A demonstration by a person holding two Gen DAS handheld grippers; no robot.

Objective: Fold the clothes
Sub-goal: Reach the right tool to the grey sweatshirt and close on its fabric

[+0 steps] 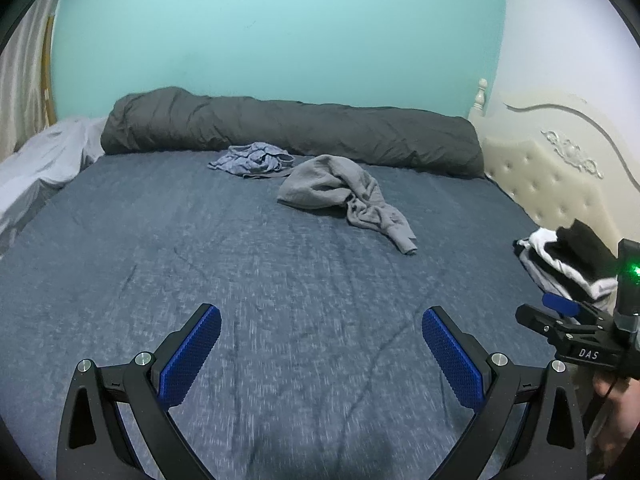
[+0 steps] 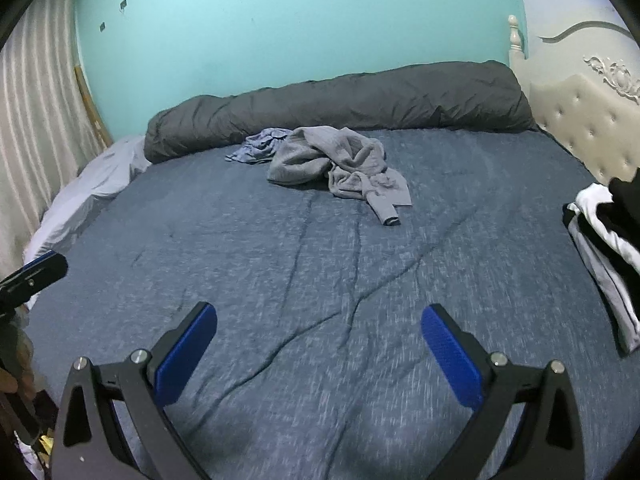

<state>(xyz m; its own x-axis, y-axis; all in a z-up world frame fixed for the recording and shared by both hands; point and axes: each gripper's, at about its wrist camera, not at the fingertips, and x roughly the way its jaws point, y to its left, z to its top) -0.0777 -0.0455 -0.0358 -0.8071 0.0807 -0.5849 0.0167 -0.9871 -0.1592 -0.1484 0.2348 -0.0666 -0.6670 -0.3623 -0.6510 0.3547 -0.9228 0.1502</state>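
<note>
On the bed (image 1: pixel 240 280), going from left to right, a small blue-grey garment (image 1: pixel 252 160) lies crumpled near the rolled dark blanket (image 1: pixel 280 128), a grey sweater (image 1: pixel 340 192) lies in a messy heap just beside it, and a black and white pile (image 1: pixel 560 260) sits at the right edge and looks already folded. So I think some folding is done, but these two messy clothes are still left. The left claw (image 1: pixel 320 356) and the right claw (image 2: pixel 318 352) are both spread wide and hold nothing, well apart from the clothes.

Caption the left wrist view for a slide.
Open left gripper over blue bed, crumpled grey sweater ahead.
</note>
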